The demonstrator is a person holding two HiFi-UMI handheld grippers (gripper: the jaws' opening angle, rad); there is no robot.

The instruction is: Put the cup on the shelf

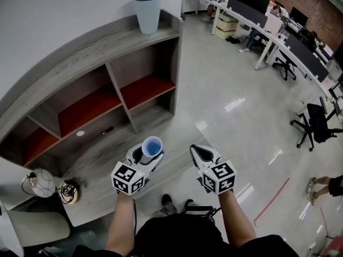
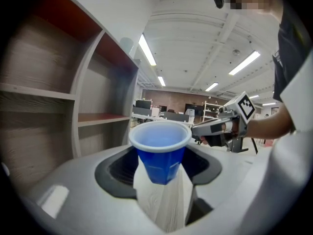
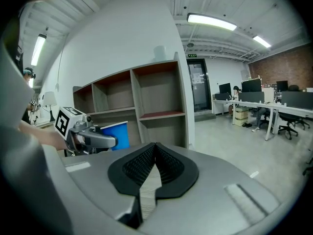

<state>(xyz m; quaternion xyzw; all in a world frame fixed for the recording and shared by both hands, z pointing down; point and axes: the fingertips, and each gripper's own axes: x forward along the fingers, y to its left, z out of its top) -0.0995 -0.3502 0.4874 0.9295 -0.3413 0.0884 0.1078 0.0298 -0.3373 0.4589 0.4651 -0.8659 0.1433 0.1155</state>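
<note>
A blue plastic cup with a white rim stands upright between the jaws of my left gripper, which is shut on its body. In the left gripper view the cup fills the middle, held above the low front ledge of the grey wooden shelf, whose red-floored compartments lie ahead and to the left. My right gripper hovers just right of the cup with its jaws shut on nothing. The right gripper view shows its pads meeting, with the cup off to its left.
A pale teal vase stands on the shelf's top right corner. A round lamp and a gold ornament sit on the low ledge at left. Office desks and chairs stand to the right across the glossy floor.
</note>
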